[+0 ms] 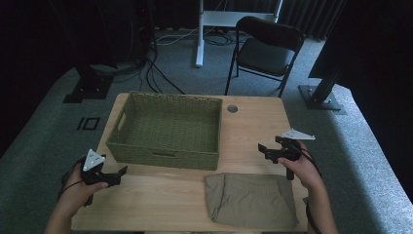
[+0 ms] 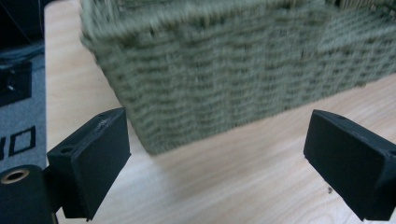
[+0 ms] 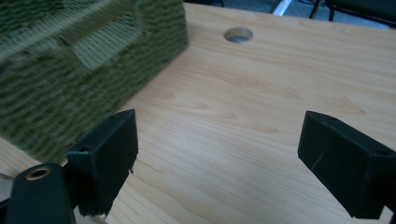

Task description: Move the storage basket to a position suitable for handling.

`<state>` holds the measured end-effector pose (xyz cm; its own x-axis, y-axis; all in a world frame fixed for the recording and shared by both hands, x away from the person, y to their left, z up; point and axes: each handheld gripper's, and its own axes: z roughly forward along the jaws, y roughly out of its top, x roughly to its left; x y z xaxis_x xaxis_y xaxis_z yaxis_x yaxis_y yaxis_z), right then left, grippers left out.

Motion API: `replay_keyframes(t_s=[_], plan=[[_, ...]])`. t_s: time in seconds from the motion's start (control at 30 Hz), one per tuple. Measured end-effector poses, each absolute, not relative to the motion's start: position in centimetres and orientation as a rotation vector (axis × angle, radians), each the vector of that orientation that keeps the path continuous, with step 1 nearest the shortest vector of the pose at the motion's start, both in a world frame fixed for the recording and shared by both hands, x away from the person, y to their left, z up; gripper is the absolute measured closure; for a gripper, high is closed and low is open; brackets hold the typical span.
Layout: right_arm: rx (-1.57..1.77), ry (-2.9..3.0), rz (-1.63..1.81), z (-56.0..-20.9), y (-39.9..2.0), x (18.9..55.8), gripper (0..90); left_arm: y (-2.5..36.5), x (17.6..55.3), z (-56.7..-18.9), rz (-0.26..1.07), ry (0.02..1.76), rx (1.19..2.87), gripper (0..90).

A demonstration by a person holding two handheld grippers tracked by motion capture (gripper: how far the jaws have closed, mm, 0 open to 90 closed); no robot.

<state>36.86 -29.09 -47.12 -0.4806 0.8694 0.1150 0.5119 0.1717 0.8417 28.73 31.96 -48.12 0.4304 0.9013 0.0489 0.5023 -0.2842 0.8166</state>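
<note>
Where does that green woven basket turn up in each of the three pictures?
High view: basket sits at the table's middle-left, far side.
Left gripper view: its woven wall spans the top, beyond the open jaws.
Right gripper view: its corner fills the upper left.
Shared landmark: the light wooden table.

Basket [image 1: 165,130] on the table [image 1: 253,126], toward its far left. Folded cloth [image 1: 251,200] at the near edge, right of centre. Left gripper [image 1: 119,175] before the basket's near-left corner, right gripper [image 1: 263,150] just right of it, both apparently above the tabletop. Chair [image 1: 265,51] behind.
</note>
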Motion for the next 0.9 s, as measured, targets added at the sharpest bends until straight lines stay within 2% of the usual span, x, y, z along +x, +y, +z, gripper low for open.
replay_keyframes(t_s=[0.33,0.9], plan=[[1.253,2.064,1.280,-45.2,-26.9,36.8,11.8,32.4,30.0,-45.6,0.720,1.147,1.897,7.9],[1.157,2.101,1.335,-44.1,-22.7,36.9,13.4,33.3,34.4,-44.6,0.783,1.157,1.899,7.9]])
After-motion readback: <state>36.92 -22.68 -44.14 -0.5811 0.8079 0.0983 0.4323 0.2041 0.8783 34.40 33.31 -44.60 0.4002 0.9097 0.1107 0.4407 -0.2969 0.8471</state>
